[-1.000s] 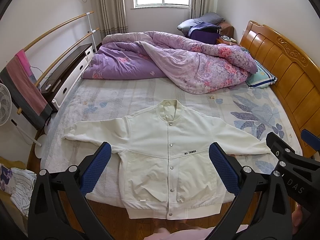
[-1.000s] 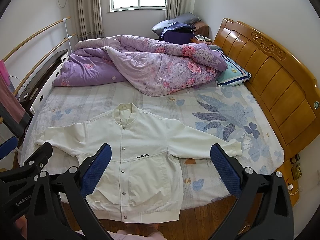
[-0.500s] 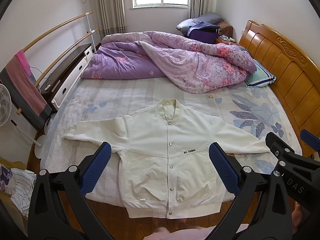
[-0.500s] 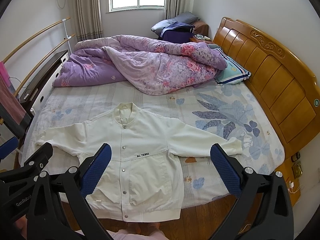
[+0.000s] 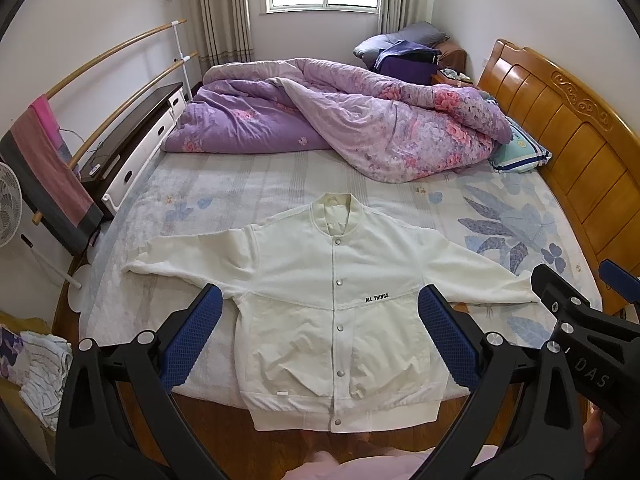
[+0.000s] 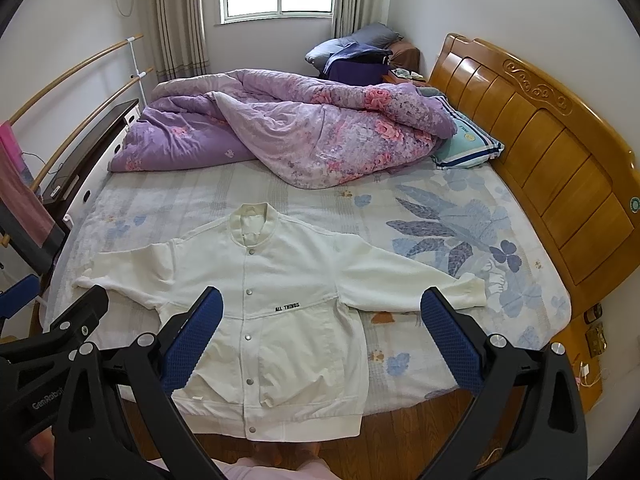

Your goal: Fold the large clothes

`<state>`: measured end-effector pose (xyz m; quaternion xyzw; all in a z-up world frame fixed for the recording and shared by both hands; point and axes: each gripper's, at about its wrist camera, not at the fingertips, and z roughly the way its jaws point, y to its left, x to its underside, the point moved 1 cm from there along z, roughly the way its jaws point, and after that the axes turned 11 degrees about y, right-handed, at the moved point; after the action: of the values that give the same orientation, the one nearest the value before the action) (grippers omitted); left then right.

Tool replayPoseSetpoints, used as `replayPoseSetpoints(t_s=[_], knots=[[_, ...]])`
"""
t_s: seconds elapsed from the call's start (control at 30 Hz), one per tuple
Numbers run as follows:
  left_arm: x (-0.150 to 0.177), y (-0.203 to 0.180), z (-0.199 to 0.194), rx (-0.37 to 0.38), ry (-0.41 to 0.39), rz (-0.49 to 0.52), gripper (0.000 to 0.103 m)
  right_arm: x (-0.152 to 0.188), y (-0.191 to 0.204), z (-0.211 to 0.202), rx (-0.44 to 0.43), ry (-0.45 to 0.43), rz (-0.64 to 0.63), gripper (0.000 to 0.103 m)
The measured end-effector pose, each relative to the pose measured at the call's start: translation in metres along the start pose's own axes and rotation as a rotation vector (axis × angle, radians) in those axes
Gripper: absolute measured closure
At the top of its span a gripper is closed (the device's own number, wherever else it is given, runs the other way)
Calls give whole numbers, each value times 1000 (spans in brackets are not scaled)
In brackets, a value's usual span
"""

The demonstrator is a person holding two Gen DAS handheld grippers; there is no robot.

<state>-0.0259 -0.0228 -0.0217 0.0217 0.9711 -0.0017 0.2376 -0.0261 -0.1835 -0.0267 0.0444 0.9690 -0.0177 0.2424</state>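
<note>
A white snap-front jacket [image 5: 336, 312] lies spread face up on the bed [image 5: 224, 192], collar toward the quilt, both sleeves stretched out sideways and the hem hanging over the near edge. The same jacket [image 6: 272, 304] shows in the right wrist view. My left gripper [image 5: 320, 320] hovers open above the jacket's lower body, with nothing between its blue pads. My right gripper [image 6: 322, 320] also stands open, above the jacket's right half and the sheet beside it. Neither gripper touches the cloth.
A crumpled purple floral quilt [image 5: 344, 128] fills the far half of the bed. A wooden headboard [image 5: 568, 136] runs along the right, with a striped pillow [image 5: 520, 152] beside it. A low cabinet [image 5: 132, 148], clothes rail [image 5: 120, 60] and fan [image 5: 8, 208] stand left. Wooden floor [image 6: 400, 432] lies below.
Both cameras have drifted very slightly; the jacket lies as before and both grippers stay open.
</note>
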Motion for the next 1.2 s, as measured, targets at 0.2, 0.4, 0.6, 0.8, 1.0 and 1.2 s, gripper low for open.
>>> replayPoseSetpoints(t_s=[0.2, 0.4, 0.6, 0.8, 1.0, 1.2], knots=[[8, 5, 2, -18, 23, -37, 5, 2, -4, 5, -115, 18, -12, 7], [13, 7, 4, -47, 70, -86, 5, -2, -3, 5, -246, -17, -69, 7], [21, 12, 2, -98, 94, -147, 5, -4, 8, -1, -258, -110, -207, 7], [31, 30, 3, -110, 143, -226, 5, -8, 20, 12, -355, -70, -277, 7], [29, 56, 6, -190, 150, -293, 5, -17, 45, 27, -358, -30, -313, 7], [25, 97, 26, -126, 192, -330, 5, -24, 83, 43, -368, 18, -325, 7]])
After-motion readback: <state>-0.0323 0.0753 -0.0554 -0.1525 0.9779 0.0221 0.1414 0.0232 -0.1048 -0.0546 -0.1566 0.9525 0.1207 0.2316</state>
